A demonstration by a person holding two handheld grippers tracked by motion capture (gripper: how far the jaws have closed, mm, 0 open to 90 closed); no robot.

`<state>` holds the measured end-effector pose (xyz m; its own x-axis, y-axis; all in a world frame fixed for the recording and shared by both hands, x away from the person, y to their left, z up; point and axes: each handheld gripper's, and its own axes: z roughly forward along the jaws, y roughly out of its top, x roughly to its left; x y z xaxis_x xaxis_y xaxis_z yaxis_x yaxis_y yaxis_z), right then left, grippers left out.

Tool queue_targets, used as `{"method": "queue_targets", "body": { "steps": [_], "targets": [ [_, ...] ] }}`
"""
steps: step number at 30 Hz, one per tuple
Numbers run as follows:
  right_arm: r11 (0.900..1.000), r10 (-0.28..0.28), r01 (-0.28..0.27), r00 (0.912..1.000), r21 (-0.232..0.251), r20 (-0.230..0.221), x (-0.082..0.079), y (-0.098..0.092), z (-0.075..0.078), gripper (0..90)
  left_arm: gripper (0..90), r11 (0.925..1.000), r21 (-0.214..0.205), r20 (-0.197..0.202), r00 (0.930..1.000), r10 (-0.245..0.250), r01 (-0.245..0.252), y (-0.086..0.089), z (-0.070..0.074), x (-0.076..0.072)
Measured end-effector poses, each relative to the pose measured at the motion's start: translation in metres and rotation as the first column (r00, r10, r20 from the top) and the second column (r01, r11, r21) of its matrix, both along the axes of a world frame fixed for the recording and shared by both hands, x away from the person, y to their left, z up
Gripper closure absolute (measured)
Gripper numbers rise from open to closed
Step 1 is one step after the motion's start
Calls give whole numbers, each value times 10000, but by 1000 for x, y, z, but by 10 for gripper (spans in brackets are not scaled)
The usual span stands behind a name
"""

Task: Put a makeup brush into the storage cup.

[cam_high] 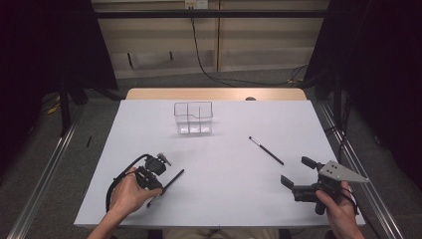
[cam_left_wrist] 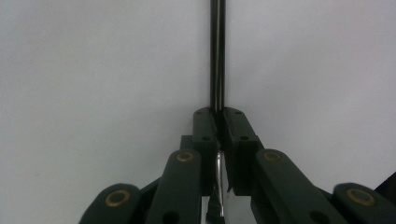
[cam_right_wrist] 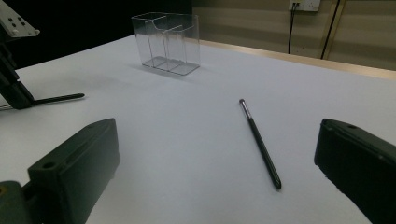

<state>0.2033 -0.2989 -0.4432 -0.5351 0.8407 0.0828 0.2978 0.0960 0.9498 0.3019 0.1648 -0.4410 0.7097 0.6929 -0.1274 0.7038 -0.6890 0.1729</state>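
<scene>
The left claw [cam_high: 158,185] sits at about seven o'clock on the white desk [cam_high: 219,194], its jaws pinched tight on a thin black stylus [cam_high: 172,179]; in the left gripper view the shaft [cam_left_wrist: 217,51] runs straight out from between the pads, and it lies low on the desktop, seemingly not yet lifted. This rod looks light, stiff and glossy, so it will likely weigh next to nothing but could roll or slide in the pads; a grip near its middle would probably keep it from tipping, while the present hold seems closer to one end. A second stylus [cam_high: 266,150], black with a pale metallic tip, rests free at about three o'clock from the desk's centre, just ahead of the right claw [cam_high: 293,174], whose jaws stand wide apart with nothing between them. At twelve o'clock stands a clear plastic holder [cam_high: 193,118], thin-walled, hard-edged and split into compartments, all apparently empty; it looks light enough to skid if knocked. The desk surface is matte and smooth, with a wooden strip [cam_high: 214,93] along its far edge.
</scene>
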Motion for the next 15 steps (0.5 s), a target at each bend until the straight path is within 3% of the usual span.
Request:
{"method": "queue_targets", "body": {
  "steps": [4,7,11,15],
  "targets": [
    [10000,-35,35,10000,11,-27,0,0,0,0,844,9998,-200,5,10000,48,-48,3,0,0],
    [10000,-48,48,10000,7,-31,0,0,0,0,844,9974,-657,112,9995,290,-282,7,2,0],
    [10000,-86,86,10000,6,-48,0,-1,0,0,843,9880,-1447,183,9982,562,-530,14,8,1],
    [10000,-62,62,10000,23,-63,0,-1,0,0,843,9811,-1864,540,9966,622,-511,19,14,1]
  ]
}}
